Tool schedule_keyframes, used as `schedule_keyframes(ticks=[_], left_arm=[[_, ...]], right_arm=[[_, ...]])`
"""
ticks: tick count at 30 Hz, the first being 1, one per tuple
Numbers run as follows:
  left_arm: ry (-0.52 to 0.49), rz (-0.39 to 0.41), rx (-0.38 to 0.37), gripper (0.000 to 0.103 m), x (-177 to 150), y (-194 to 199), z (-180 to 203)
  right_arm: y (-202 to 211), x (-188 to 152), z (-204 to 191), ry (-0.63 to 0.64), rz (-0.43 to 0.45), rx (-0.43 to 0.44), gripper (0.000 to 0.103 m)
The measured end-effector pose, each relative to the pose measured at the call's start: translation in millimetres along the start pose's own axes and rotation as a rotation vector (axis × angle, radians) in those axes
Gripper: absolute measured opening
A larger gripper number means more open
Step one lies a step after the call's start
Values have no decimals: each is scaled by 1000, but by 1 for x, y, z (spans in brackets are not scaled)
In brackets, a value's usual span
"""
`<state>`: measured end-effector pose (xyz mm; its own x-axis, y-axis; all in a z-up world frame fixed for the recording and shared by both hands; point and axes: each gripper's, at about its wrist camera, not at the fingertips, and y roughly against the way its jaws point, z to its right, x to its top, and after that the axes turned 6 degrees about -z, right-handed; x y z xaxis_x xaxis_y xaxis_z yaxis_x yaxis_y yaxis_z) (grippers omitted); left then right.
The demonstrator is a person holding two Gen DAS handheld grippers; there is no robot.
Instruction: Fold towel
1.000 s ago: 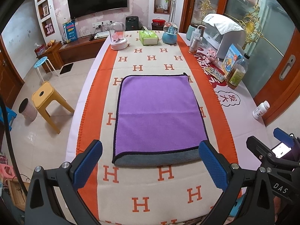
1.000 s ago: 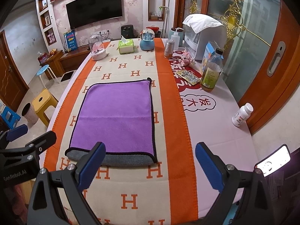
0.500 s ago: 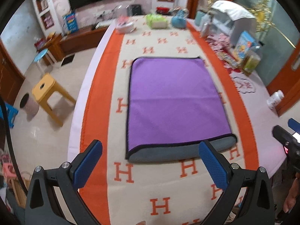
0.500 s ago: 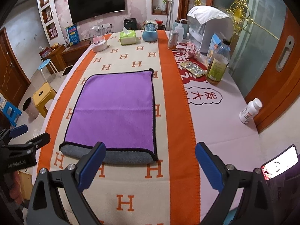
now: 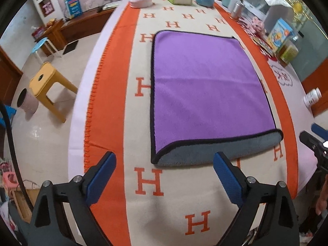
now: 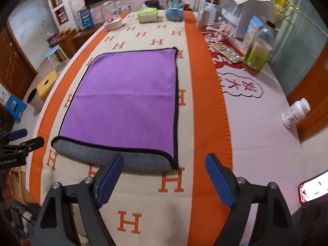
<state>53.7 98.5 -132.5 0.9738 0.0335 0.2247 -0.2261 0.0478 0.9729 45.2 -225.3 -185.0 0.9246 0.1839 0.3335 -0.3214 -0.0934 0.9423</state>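
Note:
A purple towel (image 5: 203,86) with black trim lies flat on the table, folded once so its grey underside shows along the near edge (image 5: 217,151). It also shows in the right wrist view (image 6: 127,98). My left gripper (image 5: 164,176) is open and empty, just short of the towel's near left corner. My right gripper (image 6: 164,174) is open and empty, just short of the near right corner (image 6: 172,164). The right gripper shows at the right edge of the left wrist view (image 5: 315,141); the left gripper shows at the left edge of the right wrist view (image 6: 18,141).
An orange and cream H-pattern blanket (image 5: 147,182) covers the table. A white pill bottle (image 6: 295,112), an oil bottle (image 6: 258,55), boxes and a dispenser stand along the right side. A tissue box (image 6: 147,15) and jars stand at the far end. A yellow stool (image 5: 47,82) stands left.
Both grippers have moved forward and lower toward the towel's near edge, the left one angling toward its left corner. The towel has not moved. Both grippers stay open.

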Motion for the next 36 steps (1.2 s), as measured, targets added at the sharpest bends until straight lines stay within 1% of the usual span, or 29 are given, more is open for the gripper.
schedule_keyframes(ticks=[4,5,7,9,11,14,17,20,23,25,29,32,36], left_arm=[[-58,-16,-67,94,0,-13,2],[-71,-14,-77,93,1,-15,3],[-96,-16,-104,86,3,-21,3],[-114,-26,-132,75,5,-27,0],[-138,-40,-166,69,9,-34,-2],[-180,-42,-190,64,12,-39,-3],[-227,-38,-208,63,15,-42,-2],[-257,-51,-229,59,20,-46,-1],[-294,-62,-219,59,24,-50,2],[-314,-67,-224,58,25,-54,3],[-340,-89,-254,57,29,-60,5],[-358,-103,-263,57,32,-64,6],[-378,-121,-274,56,33,-68,6]], right_arm=[[-14,-1,-1,60,-11,40,76],[-19,-1,-1,85,-12,62,75],[-25,-1,-1,121,-18,88,70],[-32,-3,-1,166,-27,131,66],[-39,-3,0,206,-41,181,62],[-45,-3,0,255,-48,222,59],[-48,0,5,288,-50,223,58],[-54,5,14,296,-56,234,56],[-64,10,20,309,-84,263,49],[-71,13,22,324,-99,266,42],[-79,17,24,338,-123,290,35],[-81,20,26,344,-128,295,32],[-82,19,24,366,-142,310,26]])
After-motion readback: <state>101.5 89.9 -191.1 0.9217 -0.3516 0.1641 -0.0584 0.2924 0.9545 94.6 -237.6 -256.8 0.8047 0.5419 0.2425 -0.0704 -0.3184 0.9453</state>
